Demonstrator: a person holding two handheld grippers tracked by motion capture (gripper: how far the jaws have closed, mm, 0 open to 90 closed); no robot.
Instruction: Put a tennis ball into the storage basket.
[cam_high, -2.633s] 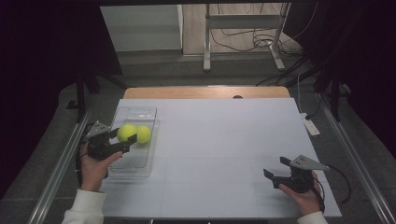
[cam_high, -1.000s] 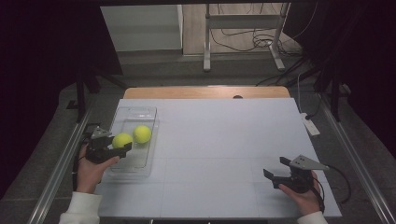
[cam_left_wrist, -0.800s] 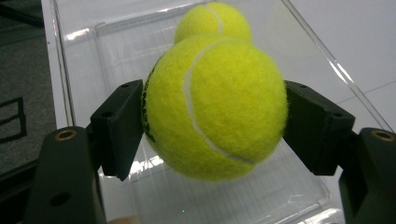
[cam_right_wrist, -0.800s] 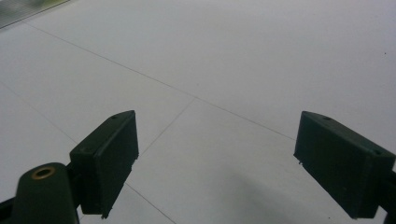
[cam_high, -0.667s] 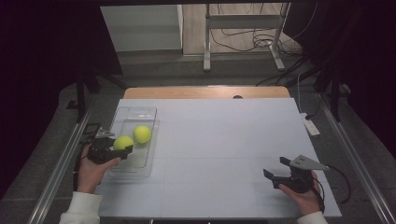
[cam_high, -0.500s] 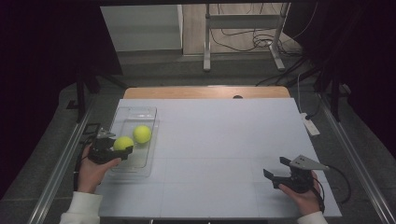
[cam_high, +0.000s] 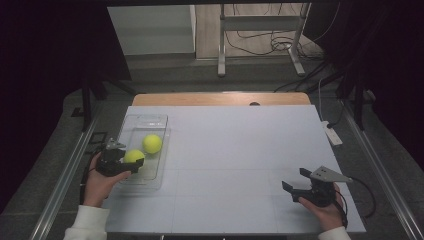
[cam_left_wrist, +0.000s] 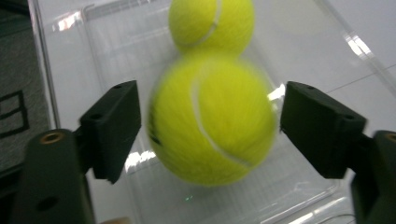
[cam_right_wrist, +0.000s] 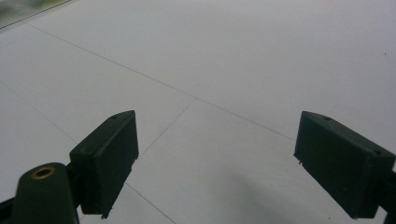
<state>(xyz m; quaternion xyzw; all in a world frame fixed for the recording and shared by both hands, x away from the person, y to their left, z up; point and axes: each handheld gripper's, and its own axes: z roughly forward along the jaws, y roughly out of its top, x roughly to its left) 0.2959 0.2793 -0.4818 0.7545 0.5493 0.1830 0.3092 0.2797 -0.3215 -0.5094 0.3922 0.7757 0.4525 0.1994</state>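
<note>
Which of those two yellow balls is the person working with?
Look to the clear plastic box on the left of the white table. Two tennis balls lie in it; it's the nearer ball, between the left gripper and its just-opened fingers, not the farther ball.

A clear bin (cam_high: 131, 125) sits on the table (cam_high: 240, 150) at its left side, with two balls inside: one ball (cam_high: 152, 143) farther back, the other ball (cam_high: 134, 156) nearer the front, just beside it.
</note>
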